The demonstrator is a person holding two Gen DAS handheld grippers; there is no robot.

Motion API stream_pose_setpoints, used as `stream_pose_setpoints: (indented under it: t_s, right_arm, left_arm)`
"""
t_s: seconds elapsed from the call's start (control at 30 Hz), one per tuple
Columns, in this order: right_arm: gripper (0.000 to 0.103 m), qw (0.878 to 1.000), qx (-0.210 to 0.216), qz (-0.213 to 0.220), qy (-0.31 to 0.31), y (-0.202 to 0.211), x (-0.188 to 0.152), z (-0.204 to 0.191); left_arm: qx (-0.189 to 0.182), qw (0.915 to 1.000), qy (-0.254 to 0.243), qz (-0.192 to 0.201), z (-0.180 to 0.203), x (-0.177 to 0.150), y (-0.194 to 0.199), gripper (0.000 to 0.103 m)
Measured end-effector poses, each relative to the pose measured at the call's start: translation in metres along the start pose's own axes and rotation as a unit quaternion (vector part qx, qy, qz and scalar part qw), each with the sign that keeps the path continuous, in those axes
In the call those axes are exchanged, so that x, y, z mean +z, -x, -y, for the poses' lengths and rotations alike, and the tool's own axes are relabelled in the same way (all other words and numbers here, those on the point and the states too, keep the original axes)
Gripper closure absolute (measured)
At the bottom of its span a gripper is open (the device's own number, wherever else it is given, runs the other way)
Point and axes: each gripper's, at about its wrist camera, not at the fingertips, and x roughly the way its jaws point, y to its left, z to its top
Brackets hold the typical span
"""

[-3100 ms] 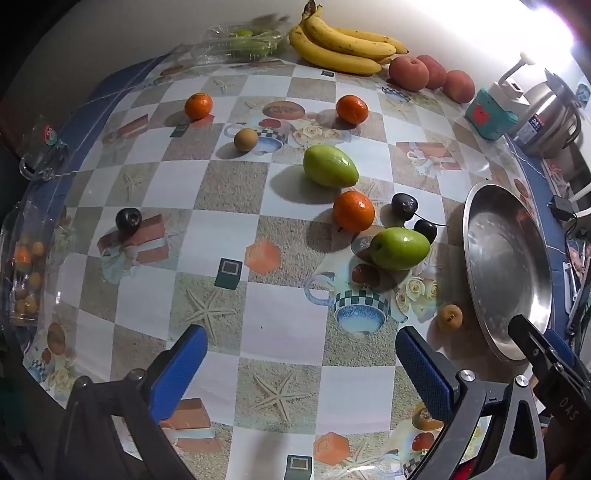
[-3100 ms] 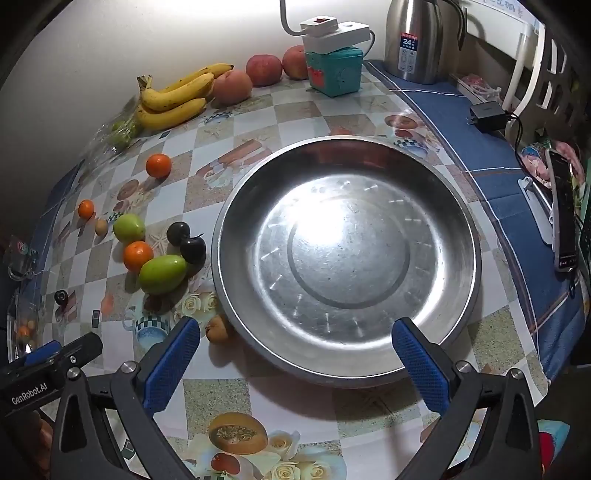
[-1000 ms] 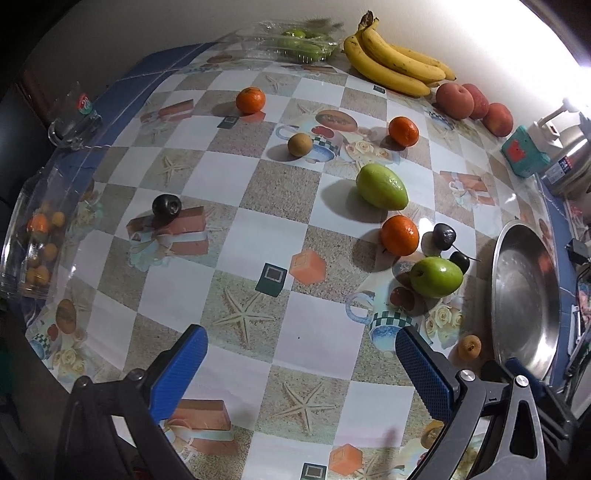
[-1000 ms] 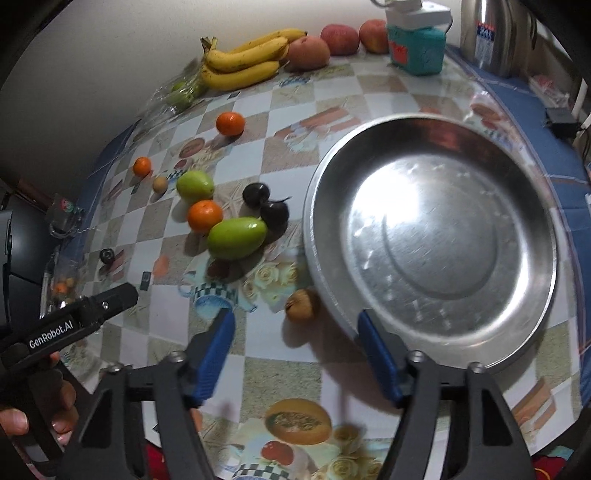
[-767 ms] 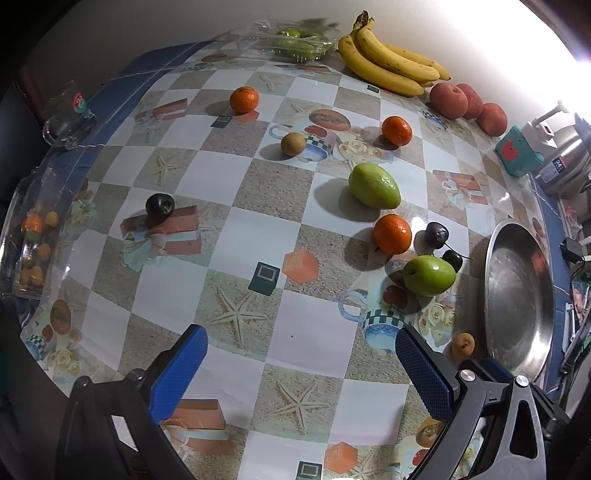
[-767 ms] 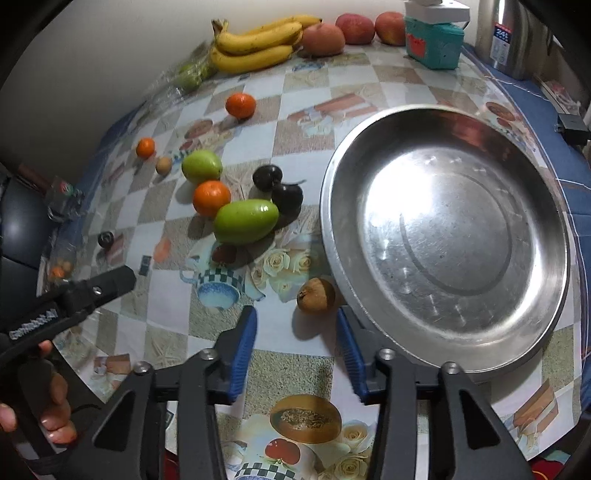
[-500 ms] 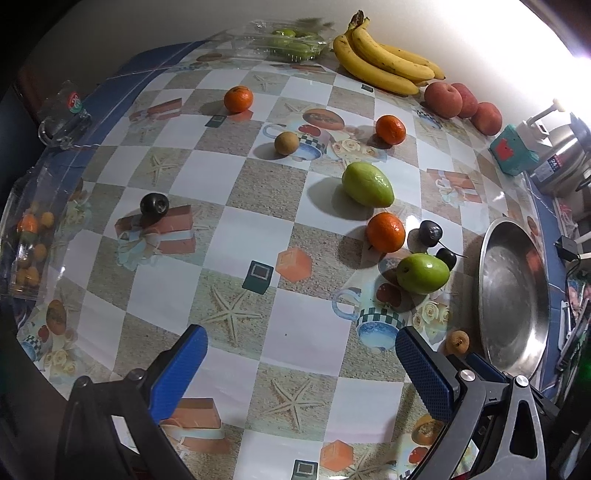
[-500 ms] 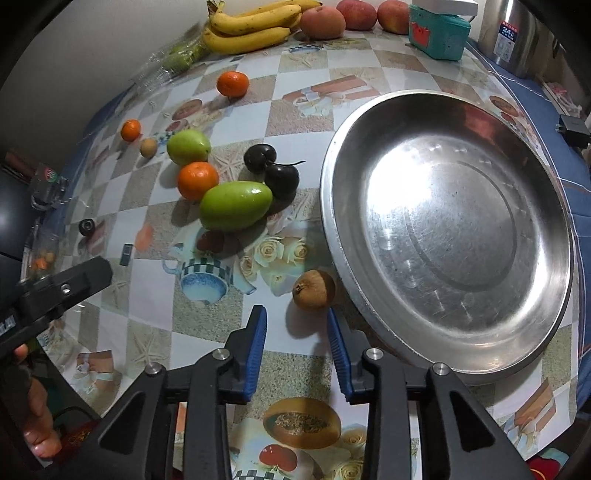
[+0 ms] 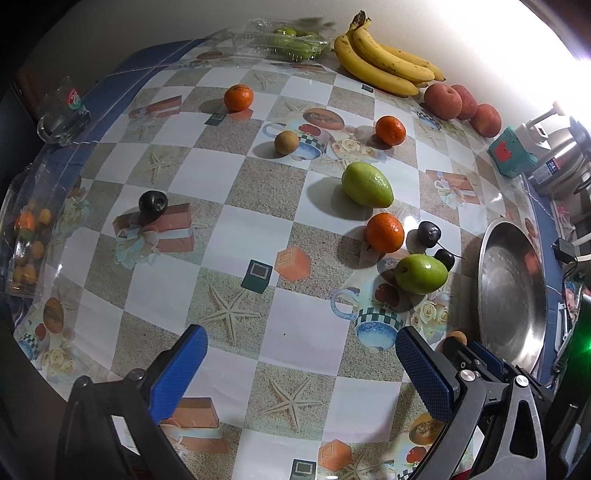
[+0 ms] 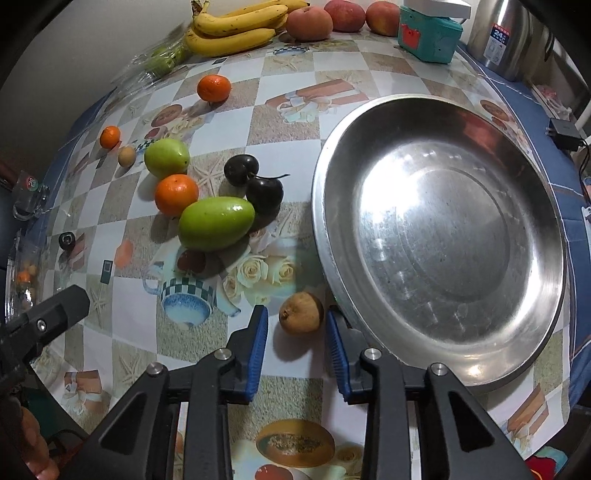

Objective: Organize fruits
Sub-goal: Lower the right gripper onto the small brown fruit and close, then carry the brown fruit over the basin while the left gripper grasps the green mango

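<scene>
A small brown fruit (image 10: 301,313) lies on the table beside the rim of a large steel dish (image 10: 436,236). My right gripper (image 10: 297,325) is partly open, with a blue pad on each side of the brown fruit and a small gap on both sides. Green mangoes (image 10: 216,222), oranges (image 10: 176,194) and dark plums (image 10: 264,194) lie to the left of the dish. My left gripper (image 9: 299,365) is wide open and empty above the patterned tablecloth. In its view the dish (image 9: 511,291) is at the right.
Bananas (image 10: 236,26) and peaches (image 10: 308,22) lie along the back wall, beside a teal box (image 10: 428,38) and a steel kettle (image 10: 517,37). A lone plum (image 9: 152,202), a glass mug (image 9: 61,114) and a clear container (image 9: 26,251) are at the left. A charger (image 10: 563,133) lies at the right.
My right gripper has moved down and forward to the small brown fruit, and its jaws have narrowed around it. My left gripper has shifted only slightly and stays wide open.
</scene>
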Motion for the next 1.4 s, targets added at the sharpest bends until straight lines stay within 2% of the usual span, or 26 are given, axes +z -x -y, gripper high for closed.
stream_pose_setpoints:
  t_s: [0.23, 0.4, 0.53, 0.77, 0.87, 1.0, 1.2, 1.4]
  right_arm:
    - [0.075, 1.000, -0.010, -0.002, 0.012, -0.005, 0.002, -0.005]
    - [0.077, 1.000, -0.012, -0.008, 0.010, -0.010, 0.002, -0.004]
    - [0.077, 1.000, -0.007, -0.006, 0.010, -0.009, 0.003, -0.003]
    - [0.077, 0.999, 0.017, 0.036, 0.017, 0.017, 0.005, -0.007]
    - [0.077, 0.998, 0.011, 0.053, 0.019, 0.028, 0.010, -0.007]
    - [0.077, 0.998, 0.014, 0.064, -0.001, 0.039, 0.024, 0.002]
    - [0.077, 0.996, 0.015, 0.079, -0.032, 0.053, 0.046, 0.022]
    - [0.077, 0.992, 0.021, 0.108, -0.058, 0.068, 0.062, 0.046]
  left_arm:
    - [0.003, 0.9999, 0.010, 0.001, -0.006, 0.004, -0.001, 0.000]
    - [0.022, 0.9993, 0.025, 0.019, -0.017, 0.009, 0.001, 0.000]
    - [0.022, 0.9988, 0.030, 0.033, -0.022, 0.012, 0.003, 0.000]
    - [0.020, 0.9963, 0.017, 0.082, -0.018, 0.019, 0.012, 0.000]
    - [0.011, 0.9959, 0.003, 0.090, -0.010, 0.025, 0.010, 0.000]
    - [-0.026, 0.9979, -0.004, 0.059, 0.001, 0.033, 0.003, 0.000]
    - [-0.028, 0.9978, -0.048, 0.035, 0.045, 0.042, -0.001, 0.000]
    - [-0.047, 0.9969, -0.063, 0.001, 0.074, 0.045, -0.021, 0.004]
